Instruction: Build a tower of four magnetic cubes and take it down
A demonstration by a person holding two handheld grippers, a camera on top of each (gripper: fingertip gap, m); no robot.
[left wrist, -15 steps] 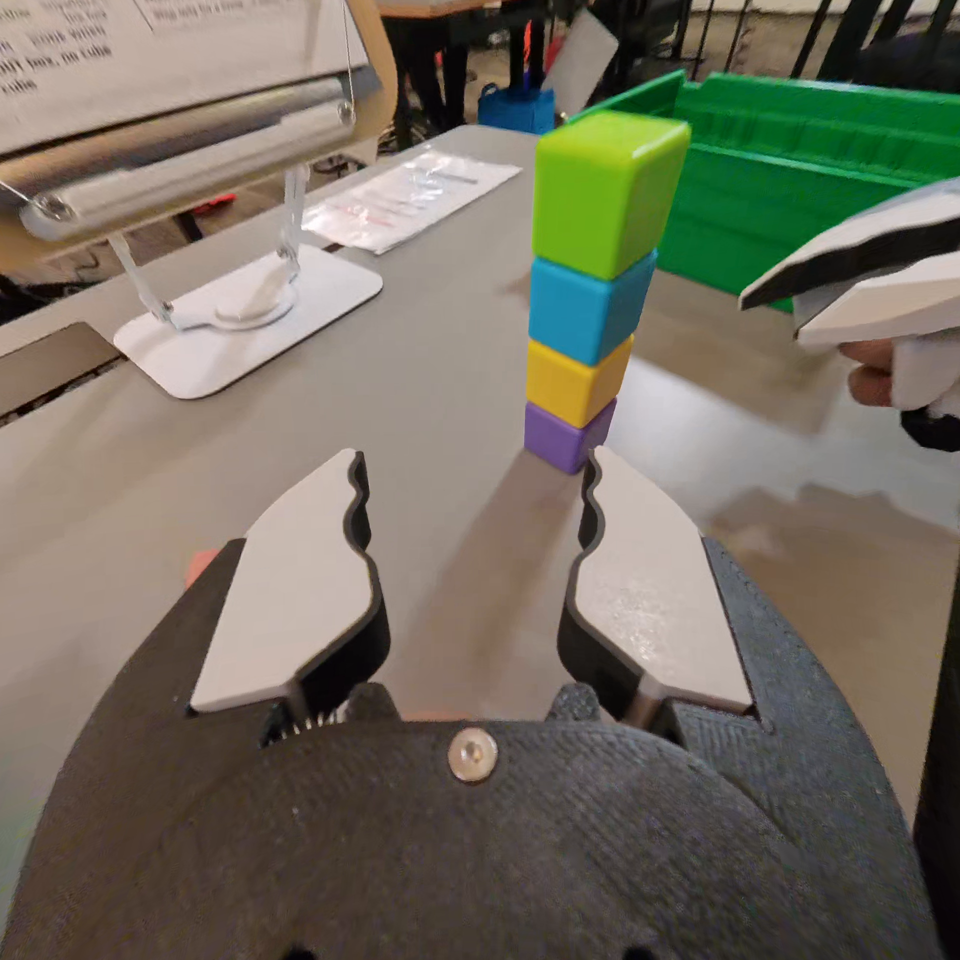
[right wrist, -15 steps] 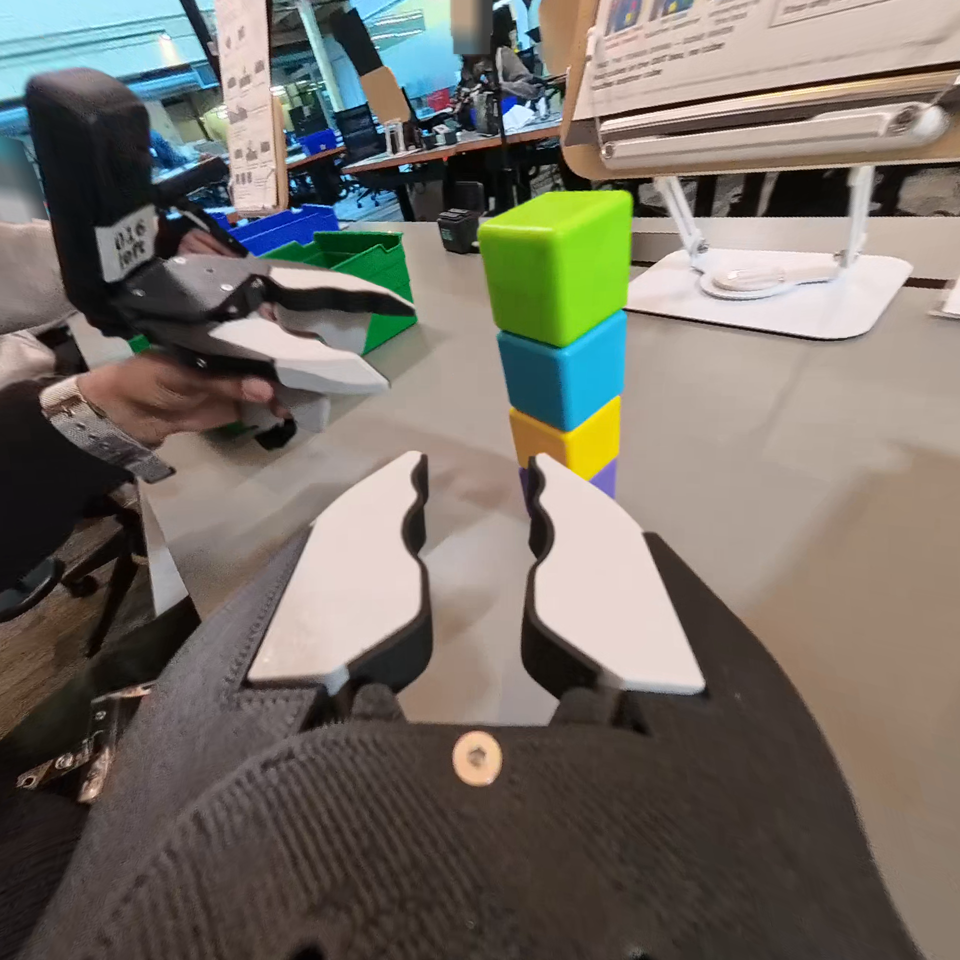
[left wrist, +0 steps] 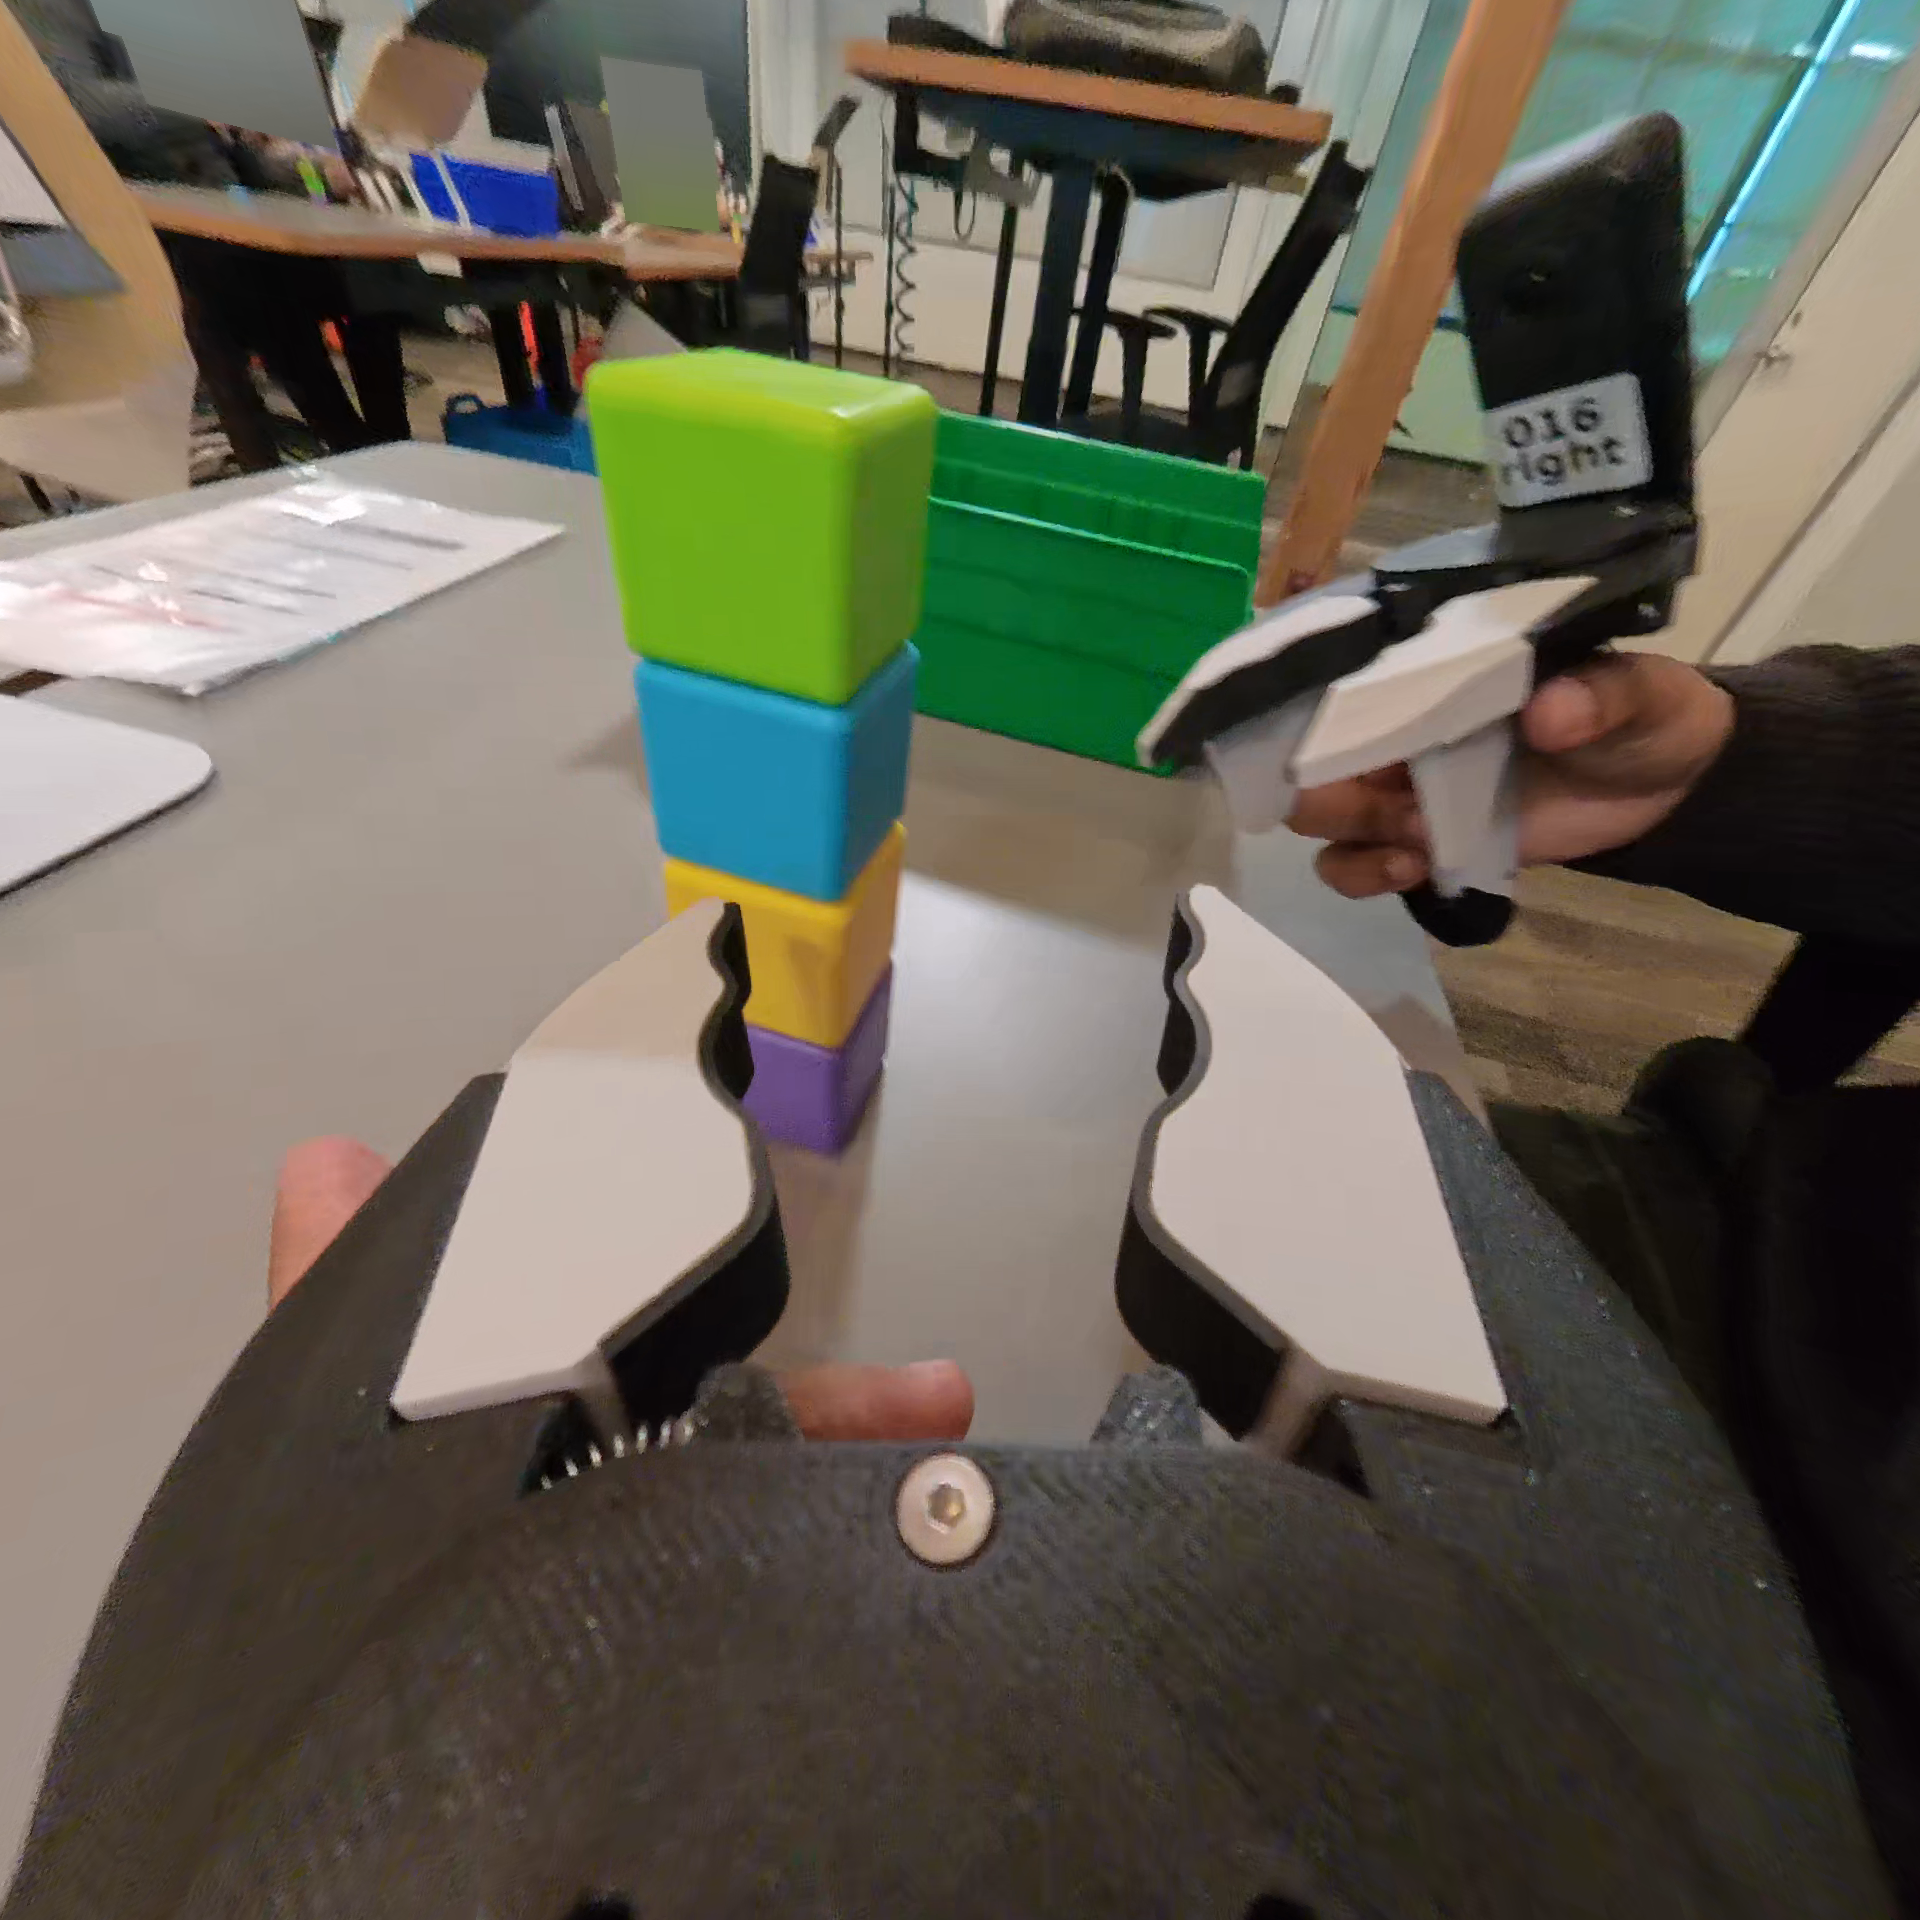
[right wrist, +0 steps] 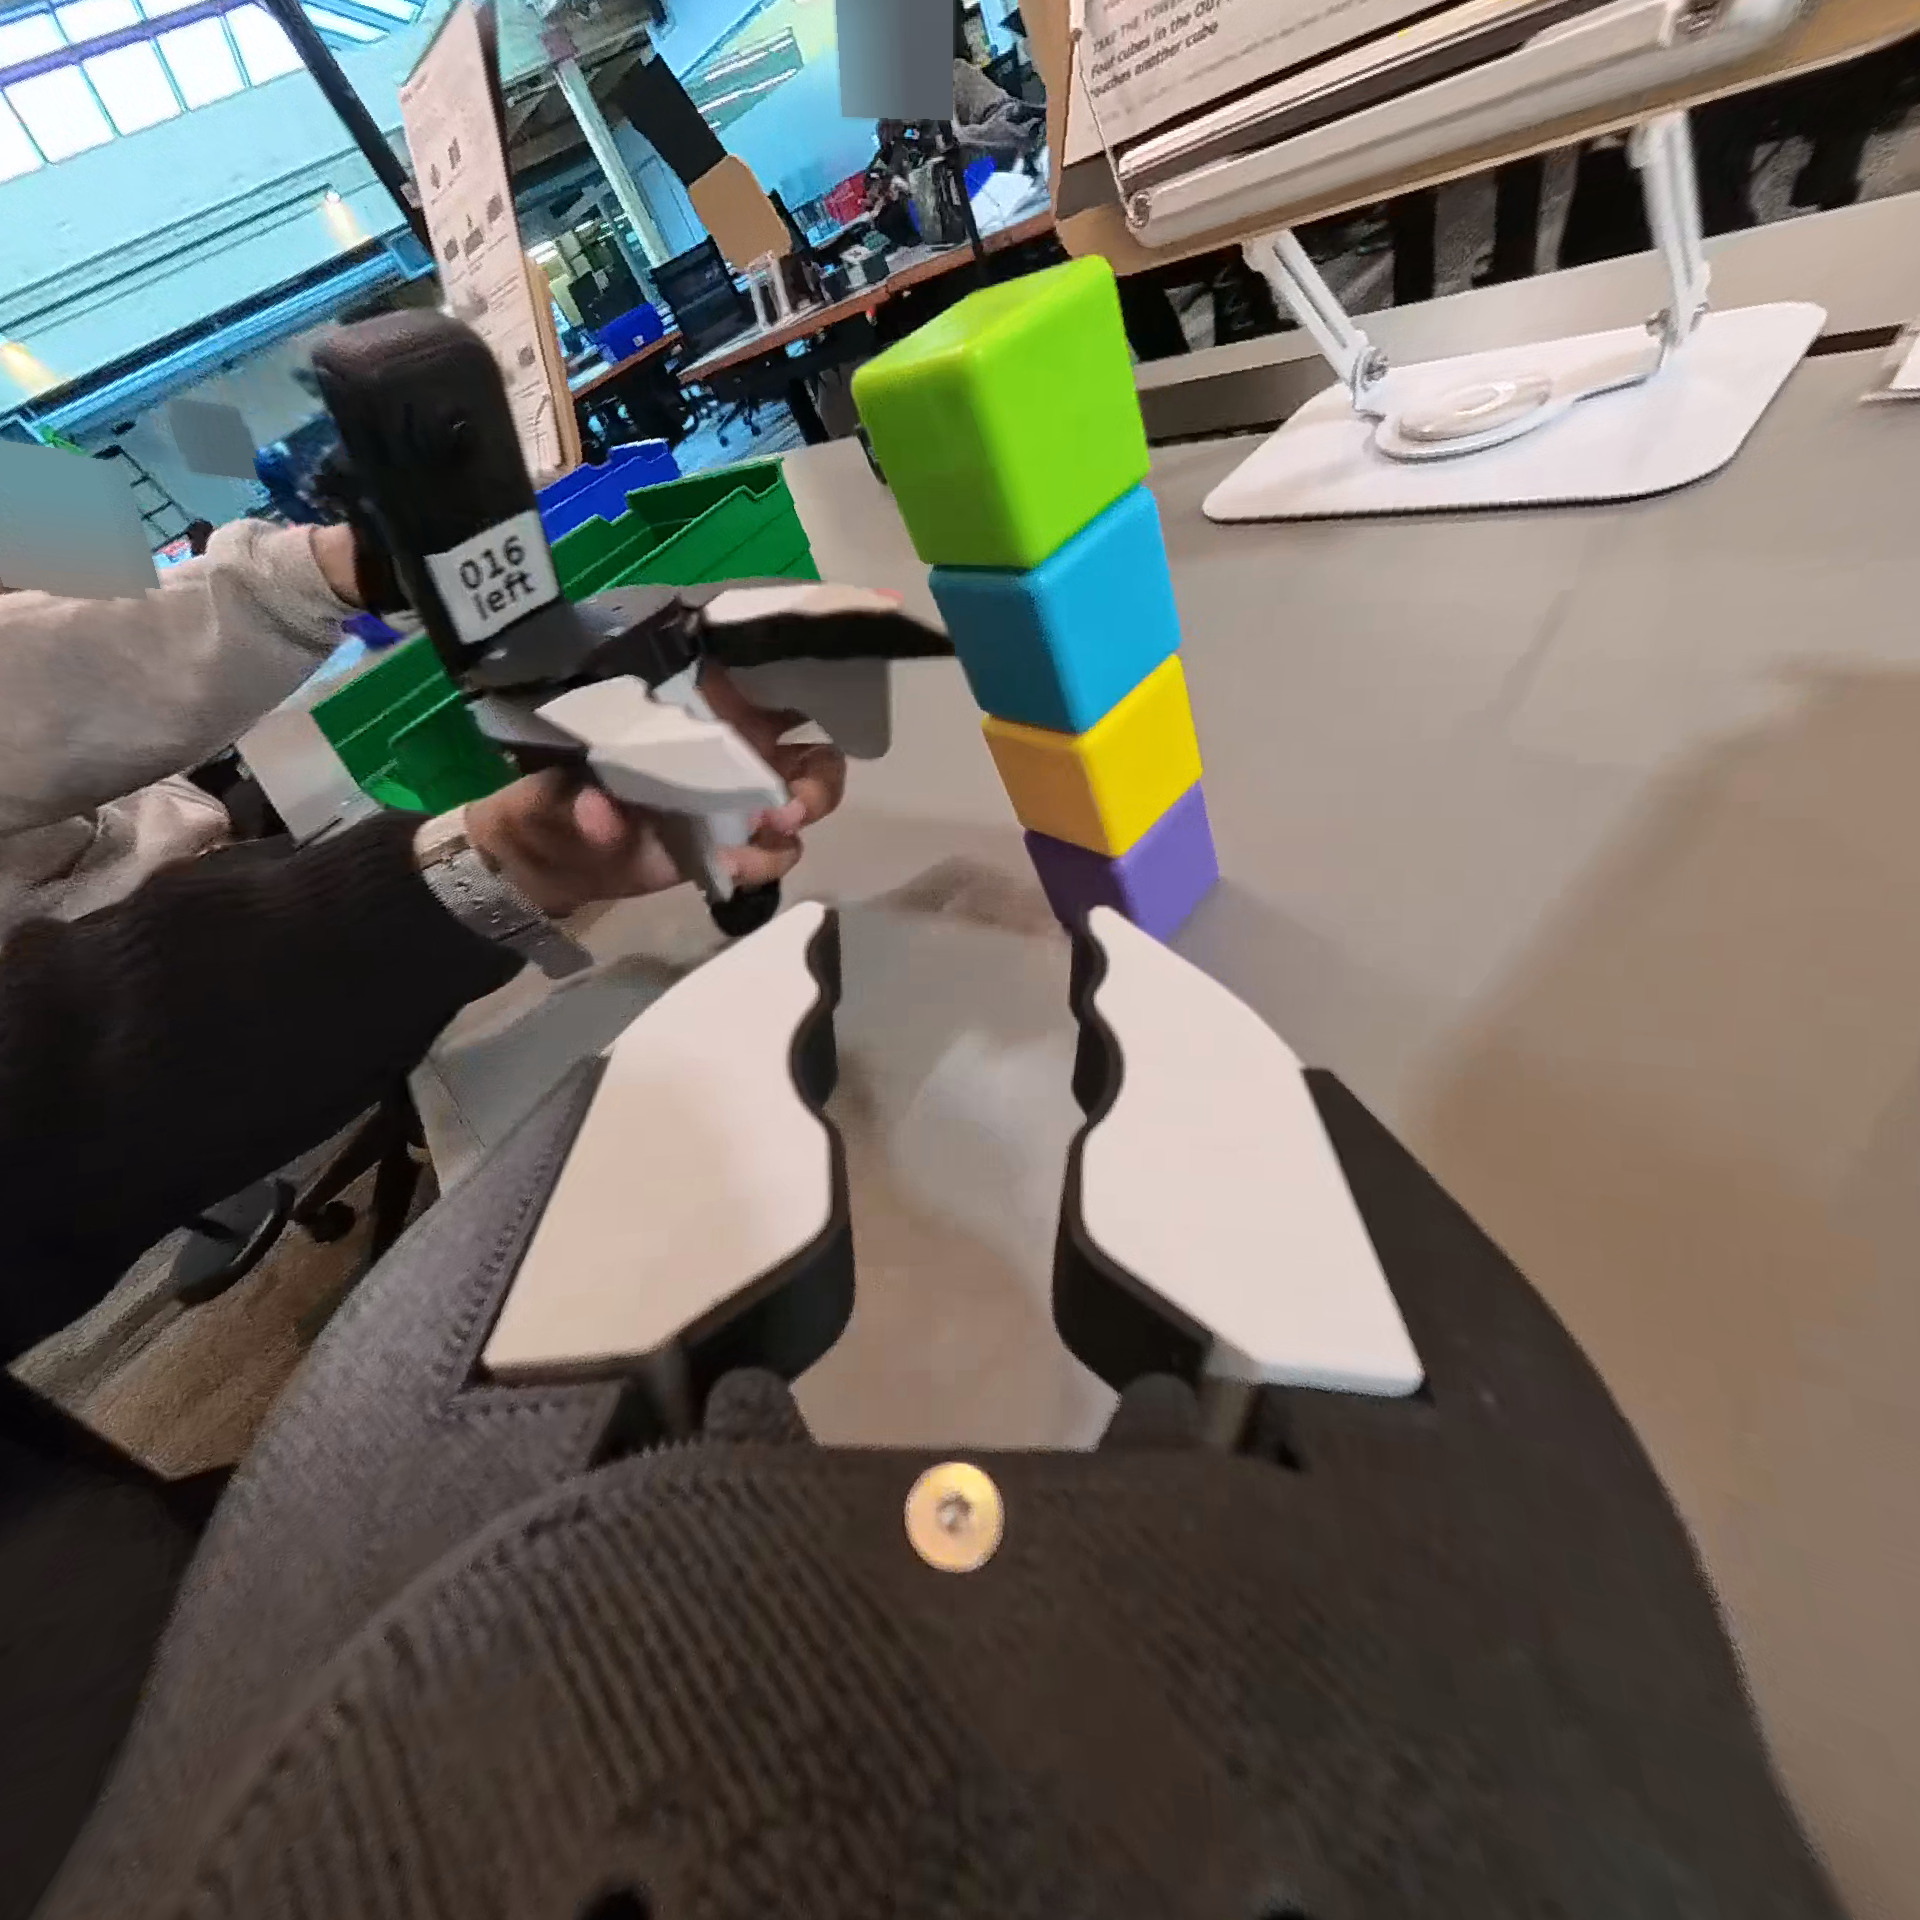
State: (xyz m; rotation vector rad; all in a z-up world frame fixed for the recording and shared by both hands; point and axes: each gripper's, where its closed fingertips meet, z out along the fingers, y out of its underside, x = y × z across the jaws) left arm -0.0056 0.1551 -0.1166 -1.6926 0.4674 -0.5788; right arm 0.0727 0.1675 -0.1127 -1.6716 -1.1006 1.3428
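While both empty grippers gape beside it, the four-cube tower [left wrist: 774, 727] stands untouched near the table edge [right wrist: 436, 1049].

Table [left wrist: 343, 935]: grey, flat, matte top.
Purple cube [left wrist: 816, 1081]: rests directly on the table, near centre; base of the stack.
Green bin [left wrist: 1081, 613]: far right in the left wrist view, behind the stack.
White stand base [right wrist: 1538, 416]: flat plate with rounded corners, far right in the right wrist view.
Plastic-sleeved sheet [left wrist: 239, 592]: lies flat, far left in the left wrist view.
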